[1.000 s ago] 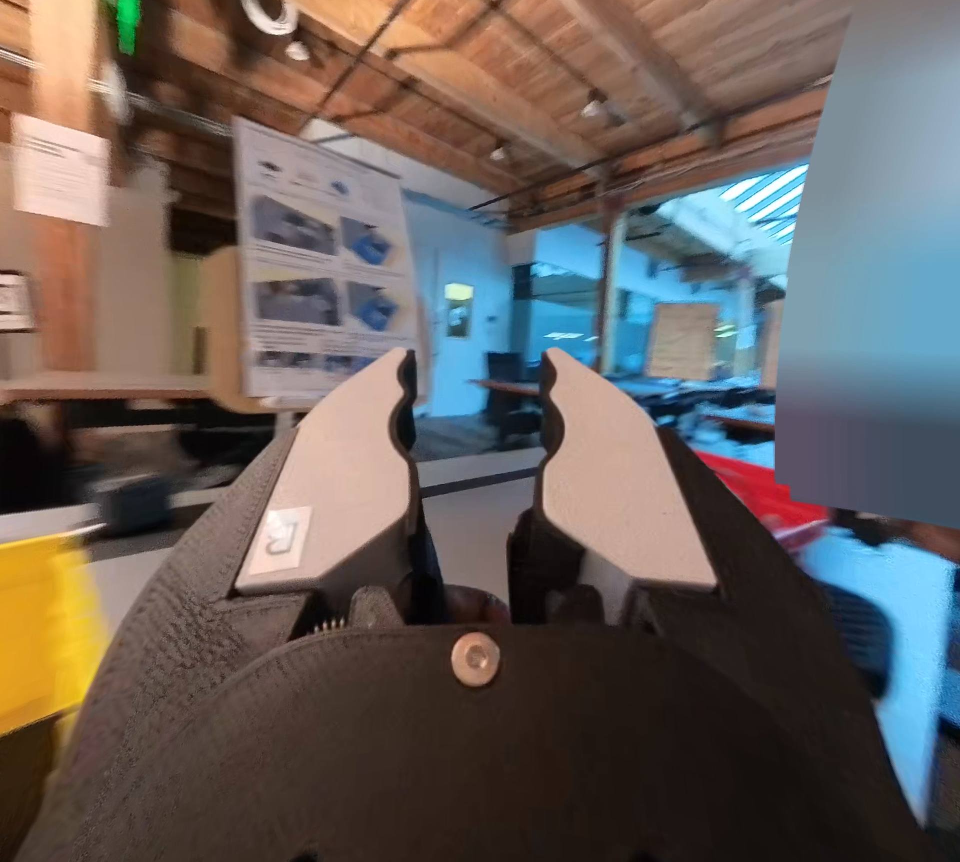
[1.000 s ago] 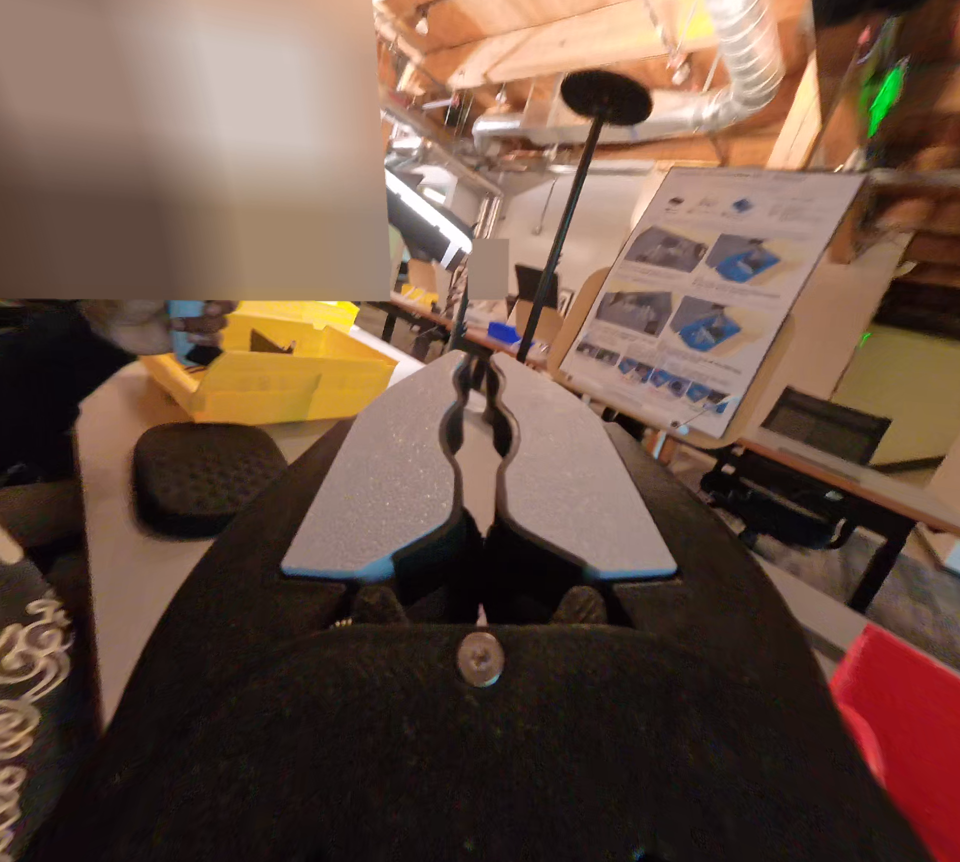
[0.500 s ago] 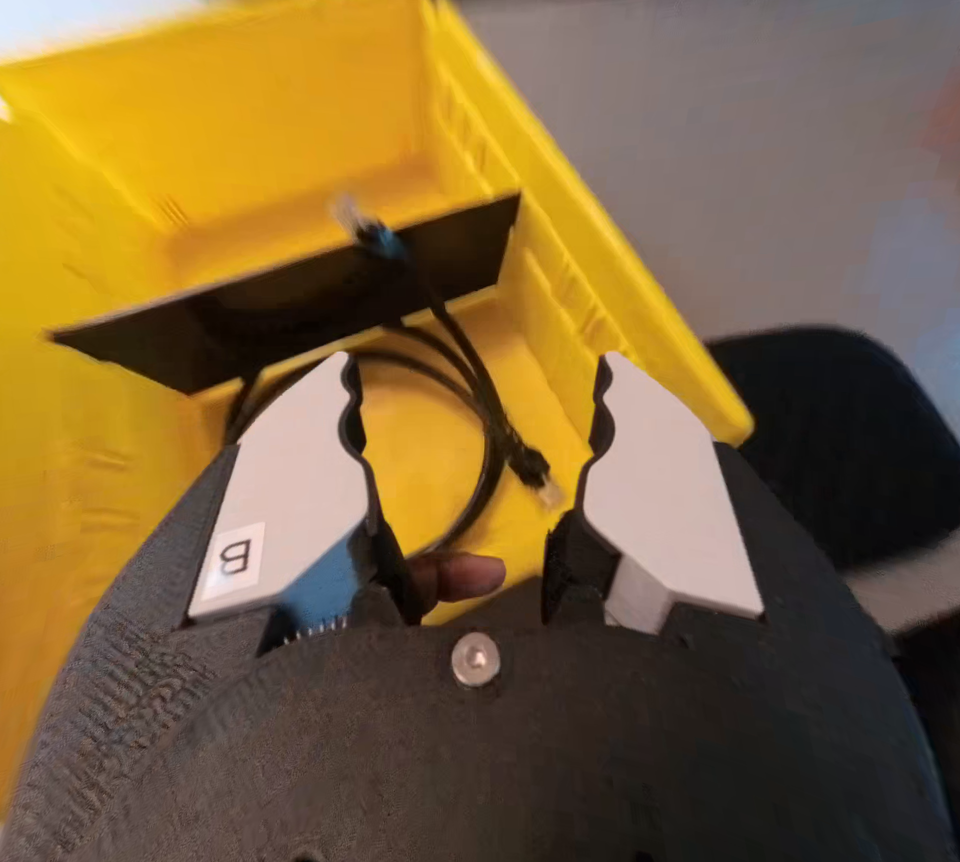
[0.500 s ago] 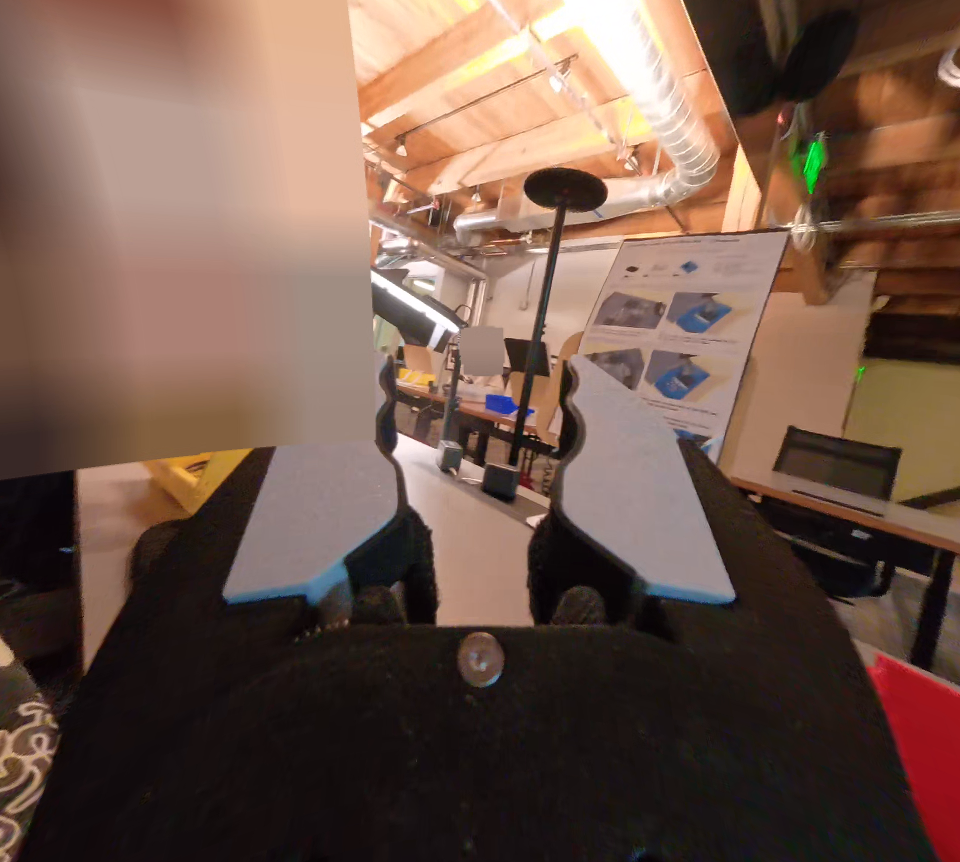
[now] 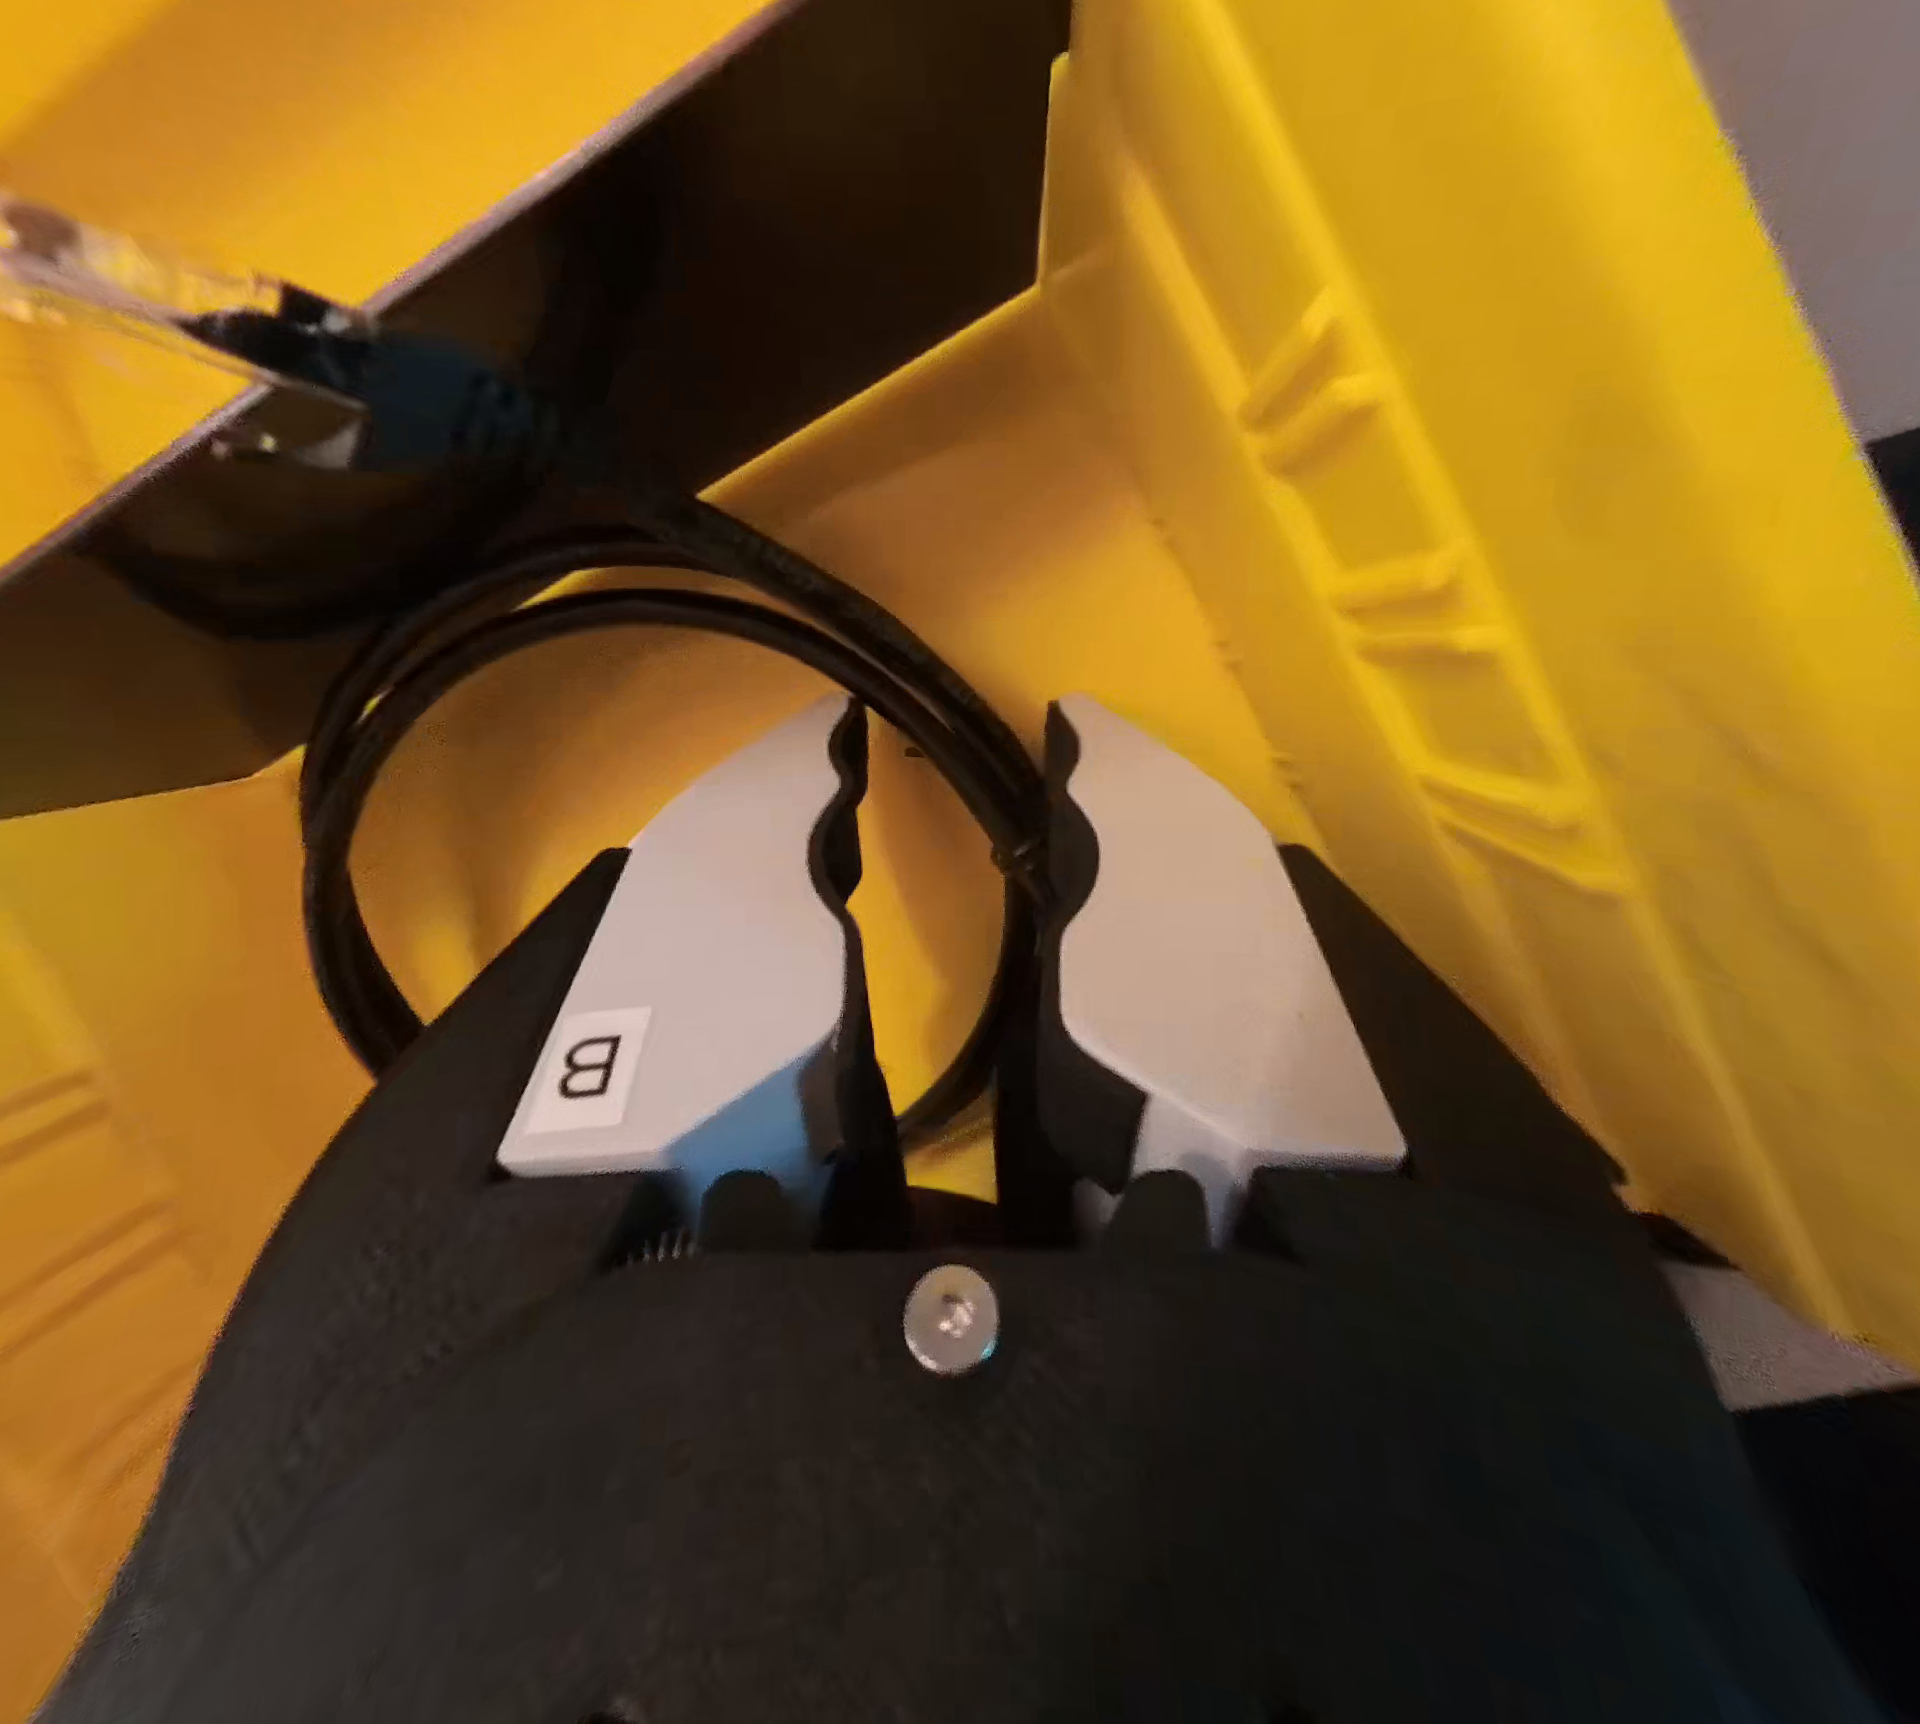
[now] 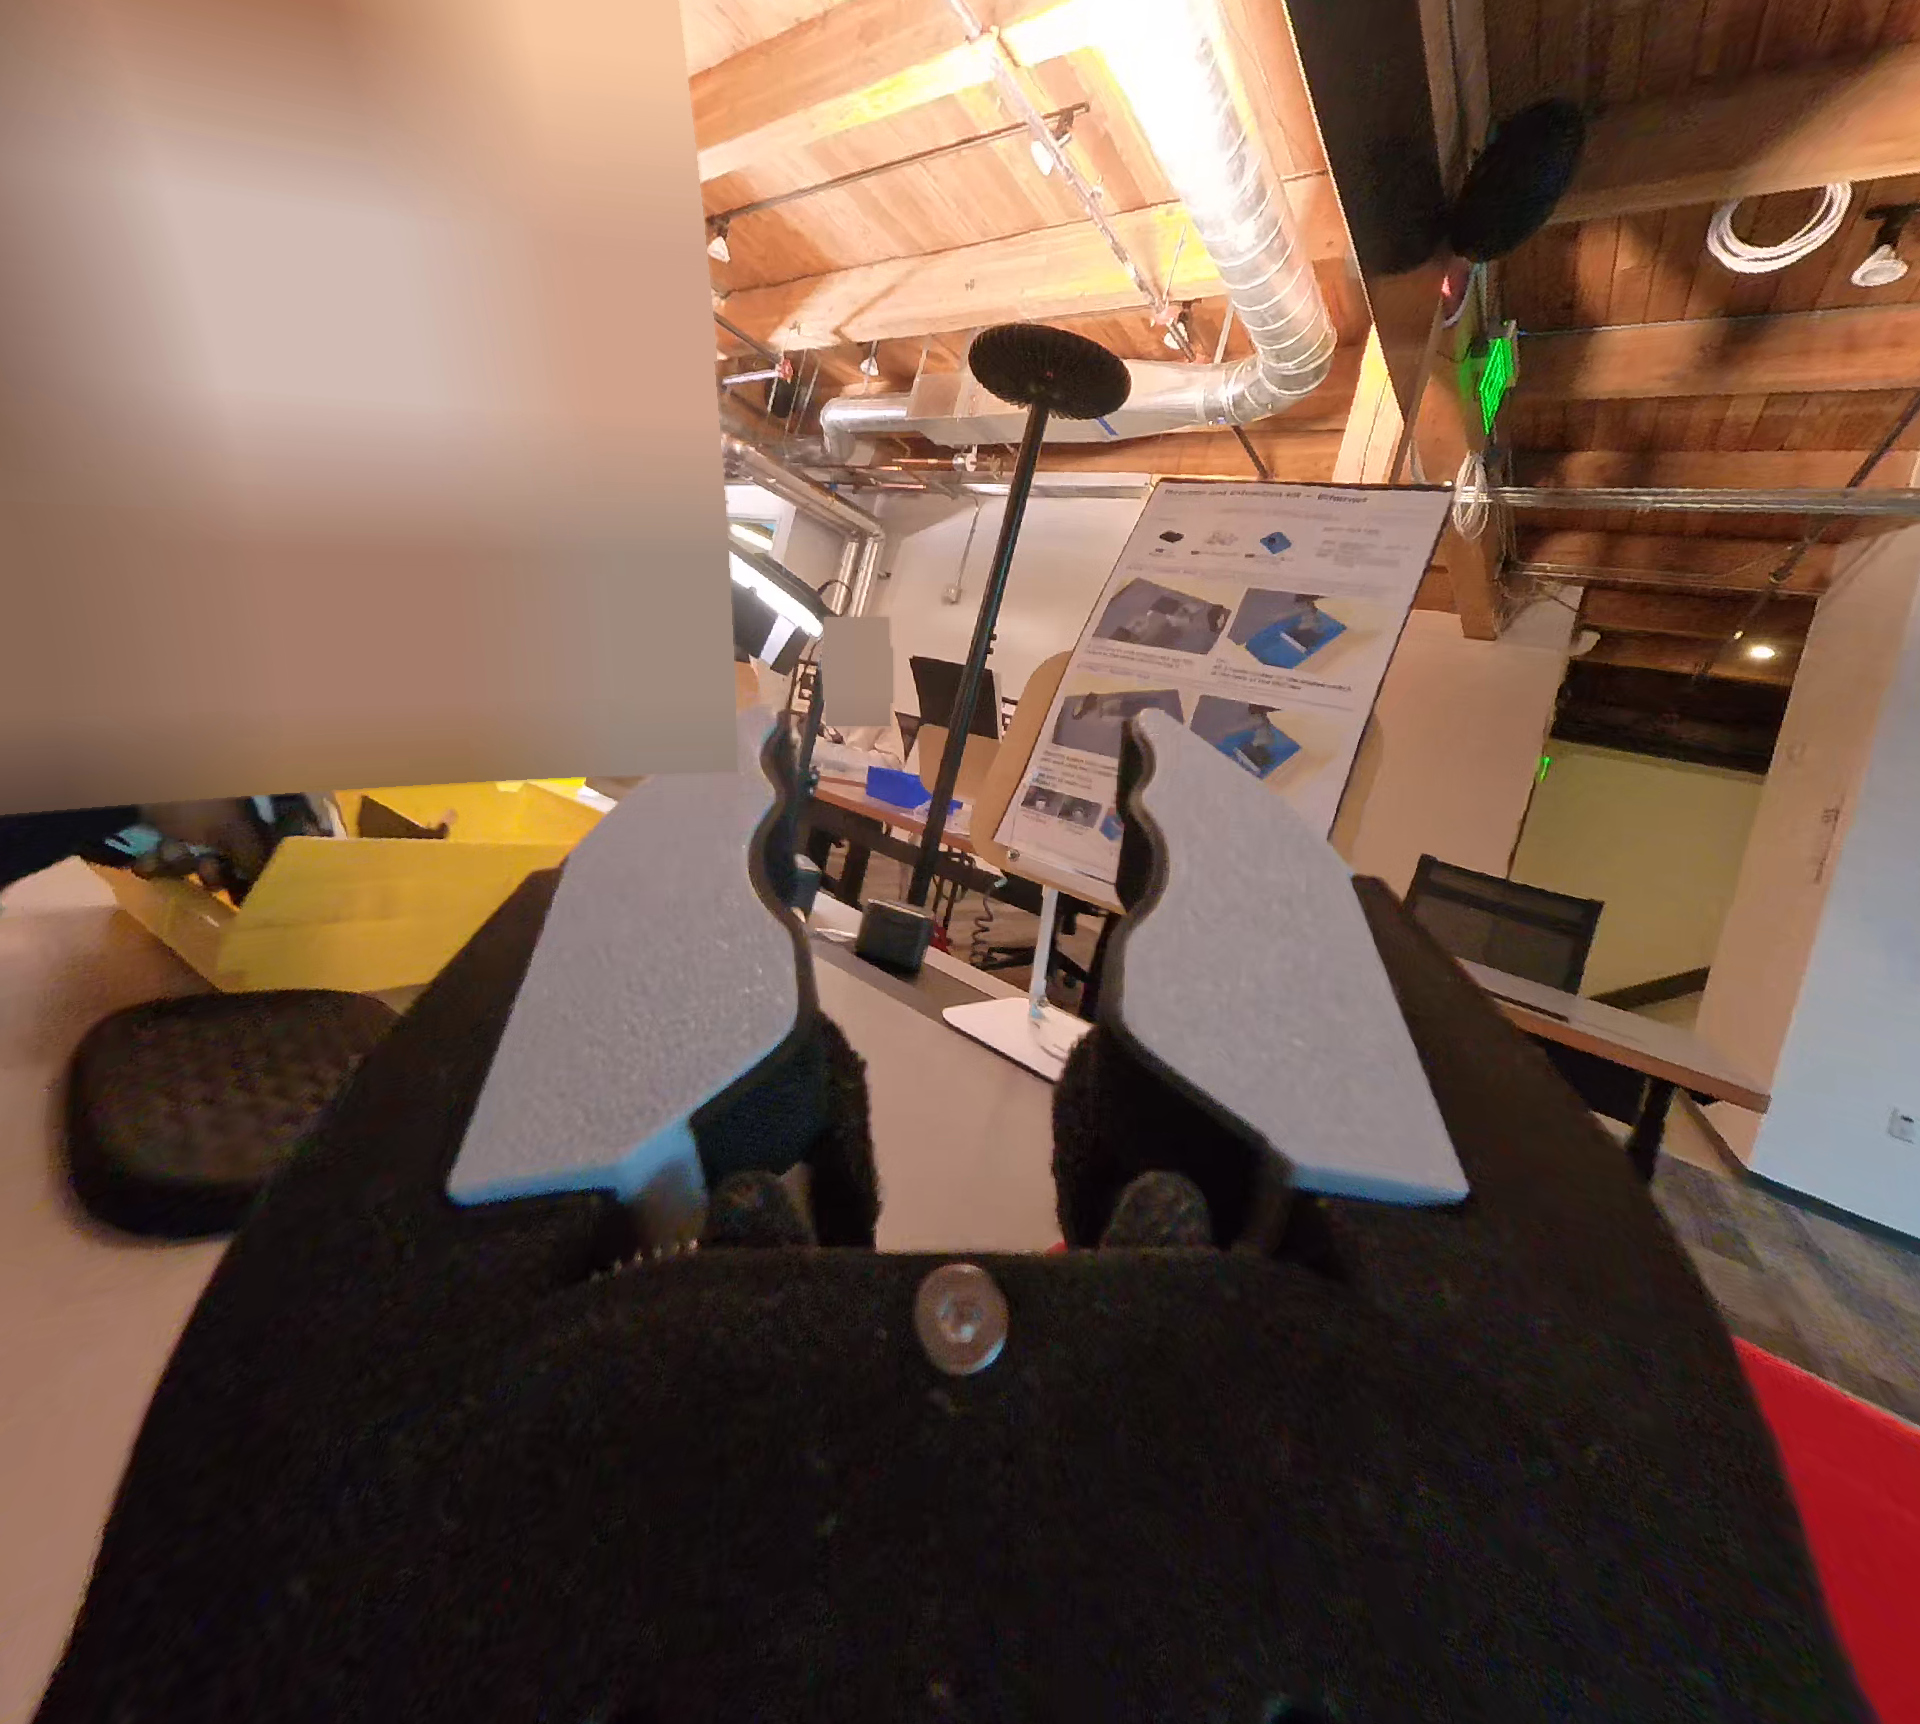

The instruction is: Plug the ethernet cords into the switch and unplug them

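Note:
In the left wrist view a black ethernet cord (image 5: 665, 625) lies coiled in the near compartment of a yellow bin (image 5: 1455, 427). One clear plug (image 5: 94, 272) rests over the bin's black divider (image 5: 727, 220). My left gripper (image 5: 951, 718) is down inside the bin, jaws apart. The coil passes between them, close against the right finger (image 5: 1174, 926). My right gripper (image 6: 951, 739) is open and empty, raised and pointing out across the room. I cannot make out a switch in either view.
In the right wrist view the yellow bin (image 6: 395, 905) stands at the far left of the table, with a hand (image 6: 166, 853) at it. A black pad (image 6: 208, 1103) lies beside it. A small black box (image 6: 894, 936), a poster stand (image 6: 1247, 666) and a red bin (image 6: 1849, 1570) are also around. The left gripper's tips are roughly 55 cm from the right gripper's.
My left gripper swung down from the room into the yellow bin, pushed in over the coil and narrowed its jaws. My right gripper opened and tilted upward.

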